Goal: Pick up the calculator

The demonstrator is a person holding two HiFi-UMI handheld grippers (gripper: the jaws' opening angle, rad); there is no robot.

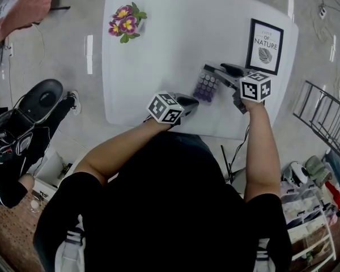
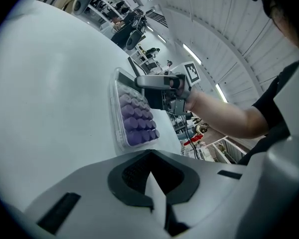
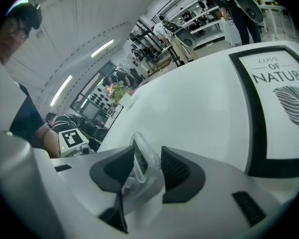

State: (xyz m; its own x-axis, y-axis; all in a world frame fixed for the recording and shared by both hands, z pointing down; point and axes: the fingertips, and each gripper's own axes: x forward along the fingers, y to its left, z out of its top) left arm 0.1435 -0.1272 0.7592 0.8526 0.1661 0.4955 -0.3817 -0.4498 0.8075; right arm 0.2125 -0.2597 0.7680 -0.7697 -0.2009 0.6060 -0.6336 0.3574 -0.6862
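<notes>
**White table, calculator caught by its far end**

White tabletop (image 1: pixel 158 38) filled most of the head view, with the person standing at its near edge. Closest in, the left gripper (image 2: pixel 152 177) sat just over that edge with its jaws pressed together on nothing, taking no part in the work.

Just beyond it lay the calculator (image 2: pixel 134 118), purple keys under a clear case, flat on the table or very nearly so. The right gripper (image 3: pixel 147 156) had come in over the calculator's far end. Its own view showed the edge of the clear case standing between the two pads and filling the gap, so the jaws were at a middling width and appeared to be clamped on it.

By my reading, the grasp was being made and the lift had not begun. Because the hold sat at one end of a slick case, the next move called for firm pressure first. After that, a straight, unhurried rise would keep the free end from sagging or twisting out.

Farther back, a framed print (image 1: pixel 265 46) lay beside the right gripper, near enough to mind while lifting. A small bunch of flowers (image 1: pixel 126 22) stood well apart at the far left corner.
</notes>
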